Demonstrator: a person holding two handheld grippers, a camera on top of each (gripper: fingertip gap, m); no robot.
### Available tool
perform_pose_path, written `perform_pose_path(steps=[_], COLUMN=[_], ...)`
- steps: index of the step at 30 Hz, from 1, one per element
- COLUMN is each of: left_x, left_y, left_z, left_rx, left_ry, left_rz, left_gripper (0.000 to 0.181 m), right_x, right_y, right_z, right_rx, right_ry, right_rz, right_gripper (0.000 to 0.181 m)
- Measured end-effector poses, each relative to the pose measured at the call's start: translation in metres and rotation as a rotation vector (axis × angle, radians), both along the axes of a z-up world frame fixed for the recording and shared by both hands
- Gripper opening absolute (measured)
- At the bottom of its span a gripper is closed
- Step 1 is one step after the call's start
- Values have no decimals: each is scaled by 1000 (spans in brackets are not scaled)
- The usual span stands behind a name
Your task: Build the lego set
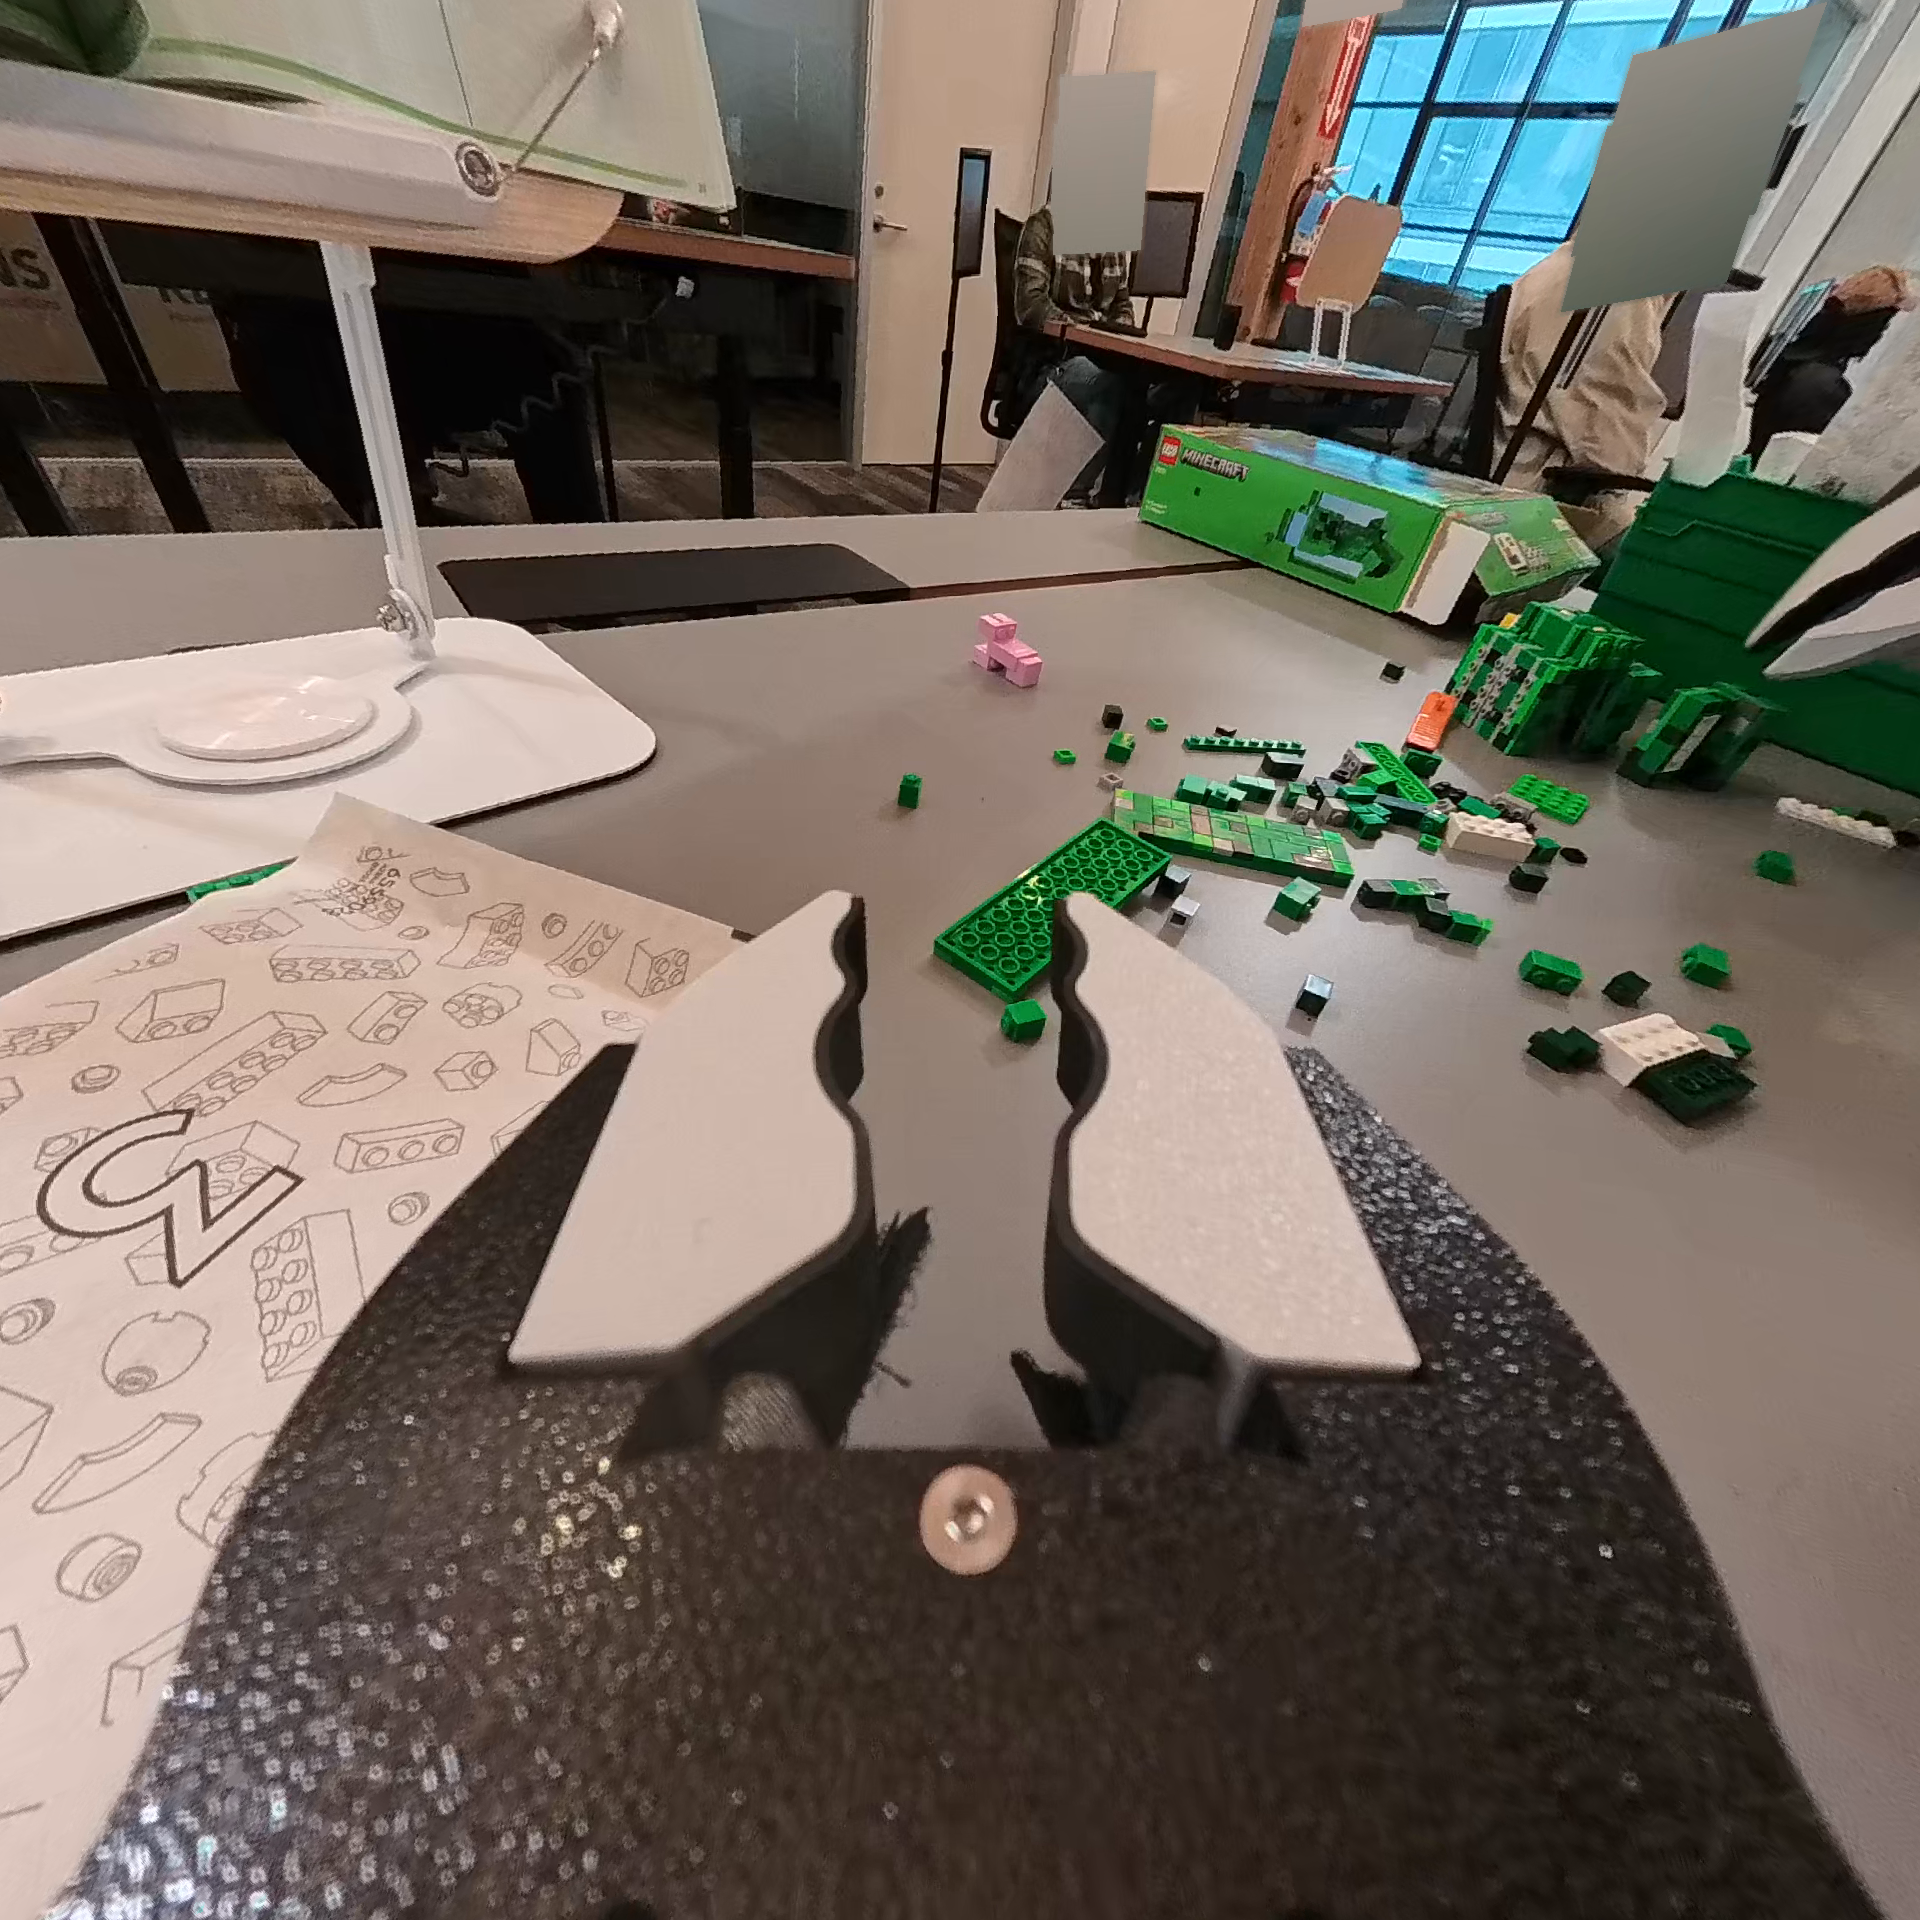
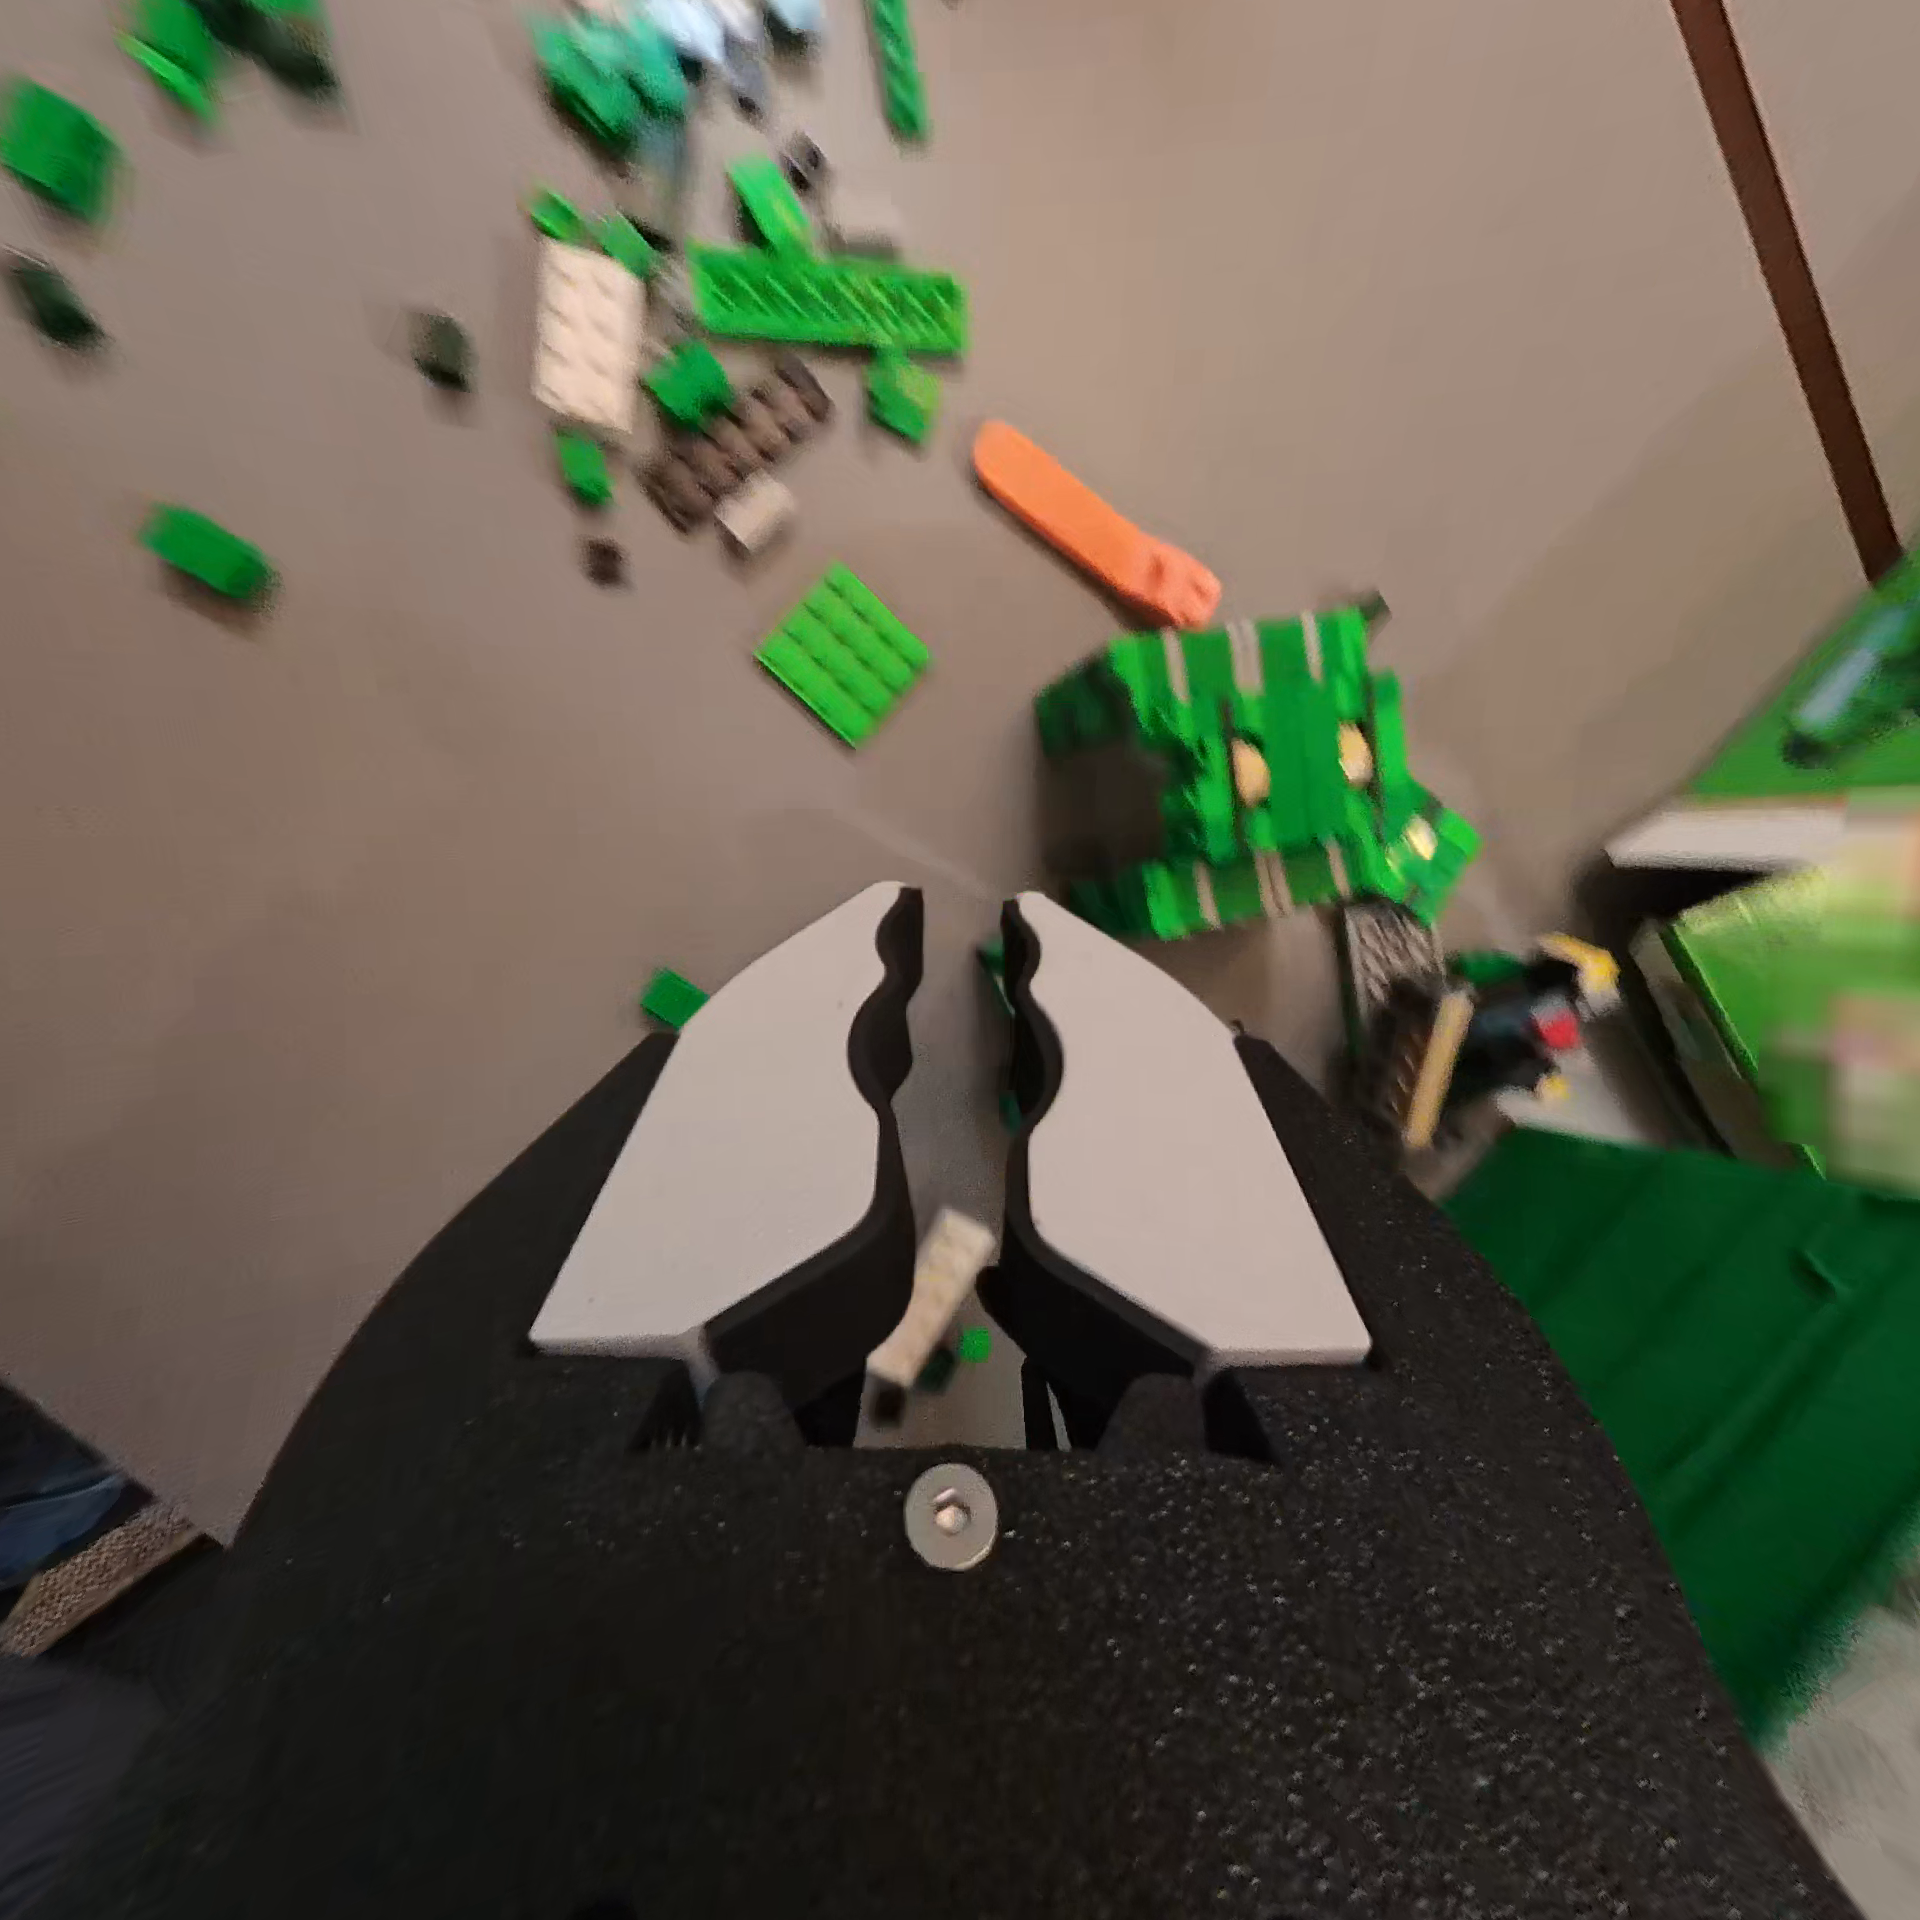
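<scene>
- At the far left of the left wrist view, a white stand base rests on the grey counter, and a printed paper bag with brick outlines lies nearer, just left of your left gripper.
- Your left gripper hovers low over the counter with its fingers parted by a clear gap and holding nothing.
- Just beyond those fingertips lies a flat green studded plate, with a small green brick beside its near end.
- A small pink figure stands alone farther back.
- To the right, loose green, dark and white bricks are scattered across the counter; a partly built green model stands at their far right, with the green set box behind it.
- The right wrist view is blurred. Your right gripper looks down on the counter, its fingers narrowly parted and empty.
- An orange brick separator lies far of the green model, which sits just right of the fingertips.
</scene>
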State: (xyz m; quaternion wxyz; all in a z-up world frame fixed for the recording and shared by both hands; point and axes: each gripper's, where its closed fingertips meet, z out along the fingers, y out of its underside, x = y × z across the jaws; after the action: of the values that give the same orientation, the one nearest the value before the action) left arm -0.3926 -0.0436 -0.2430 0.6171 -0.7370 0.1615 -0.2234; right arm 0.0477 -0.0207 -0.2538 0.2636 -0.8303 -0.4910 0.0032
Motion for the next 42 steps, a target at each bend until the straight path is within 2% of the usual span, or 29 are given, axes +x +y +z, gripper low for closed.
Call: perform_pose_path(steps=[3, 7, 12, 19, 22, 25, 27, 30, 34, 37, 42], left_x=[0, 0, 0, -1, 0, 0, 0, -1, -1, 0, 0], left_y=[0, 0, 0, 0, 0, 0, 0, 0, 0, 0, 0], left_z=[0, 0, 0, 0, -1, -1, -1, 0, 0, 0, 0], left_rx=[0, -3, -3, -6, -9, -9, -6, -7, -8, -7, -8], left_ry=[0, -4, -9, -10, -3, -1, -5, -13, -17, -16, -20], left_rz=[-1, -2, -3, -4, -5, -6, -6, -10, -13, -14, -20], left_gripper=[33, 33, 33, 33, 33, 33, 33, 33, 33, 33, 33], right_x=[-42, -71, -71, -78, -111, -132, -153, -207, -277, -314, -335], right_y=[-13, -23, -13, 3, 10, 21, 23, 9, 9, 18, 29], right_z=[0, -10, -18, -3, 0, -8, -6, -1, -14, -25, -51], right_rx=[-37, -101, -88, -18, 38, 37, 25, -39, -62, -47, -171], right_ry=[128, 171, 176, 274, 314, 235, 267, 421, 478, 400, 156], right_rz=[176, 298, 271, 247, 351, 421, 475, 610, 724, 787, 856], right_gripper=[14, 17, 20, 37, 43, 47, 47, 46, 55, 56, 55])
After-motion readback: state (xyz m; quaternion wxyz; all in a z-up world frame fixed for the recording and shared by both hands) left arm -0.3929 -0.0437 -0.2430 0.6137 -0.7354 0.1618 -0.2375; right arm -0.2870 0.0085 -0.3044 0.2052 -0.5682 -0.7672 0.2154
